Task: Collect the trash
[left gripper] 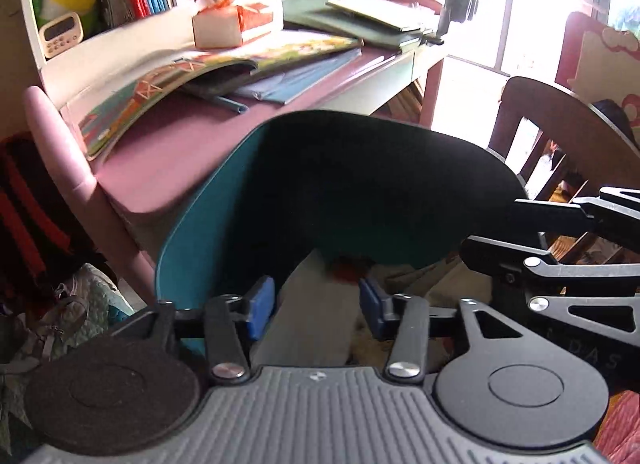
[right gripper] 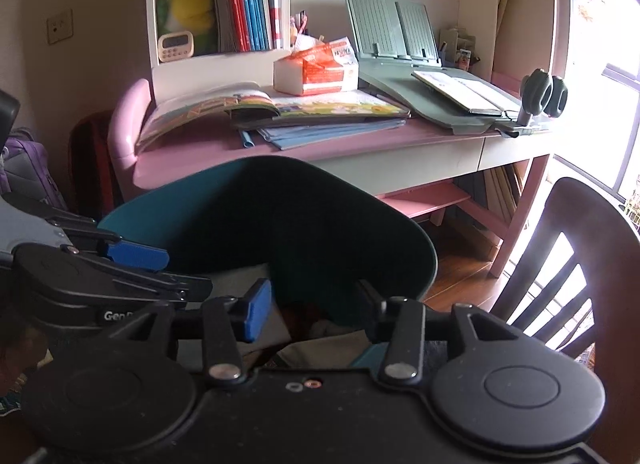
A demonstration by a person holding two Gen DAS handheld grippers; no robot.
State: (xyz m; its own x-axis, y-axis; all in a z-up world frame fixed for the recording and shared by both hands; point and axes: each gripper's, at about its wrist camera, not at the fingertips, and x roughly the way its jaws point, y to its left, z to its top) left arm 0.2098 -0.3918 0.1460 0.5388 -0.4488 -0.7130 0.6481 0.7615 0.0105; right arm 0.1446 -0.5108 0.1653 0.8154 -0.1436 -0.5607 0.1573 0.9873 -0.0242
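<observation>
Nearest the lenses, the left gripper [left gripper: 316, 306] is sitting with its blue pads [left gripper: 262, 306] parted to a middling gap and nothing pressed between them; grey and beige fabric is showing through the gap, along with a small reddish object [left gripper: 346, 268] lying just beyond the tips, too dark to identify as trash or anything else. The right gripper [right gripper: 310, 308] is likewise standing partly open and gripping nothing, one blue pad [right gripper: 258, 310] showing clearly and the other in shadow, with the same fabric and a dark reddish patch [right gripper: 300, 314] lying between its fingers. In the right wrist view the left gripper is reaching in from the left edge, and white lettering on its black body is reading "Gen" before being cut off; in the left wrist view faint letters "D A S" are showing on the other tool's arm at the right edge. Just past both grippers a teal chair back [left gripper: 200, 232] is curving round, dark on its inner face. To the right a dark wooden chair [right gripper: 580, 264] is standing. Farther off, a pink desk [right gripper: 352, 144] is carrying open picture books [right gripper: 320, 106], blue folders, an orange and white tissue pack [right gripper: 316, 72] with small print too blurred to read, and a green book stand [right gripper: 392, 30]. On the shelf behind, a white digital timer [right gripper: 175, 46] is sitting beside a yellow plush toy [right gripper: 188, 8] and upright red and blue books.
</observation>
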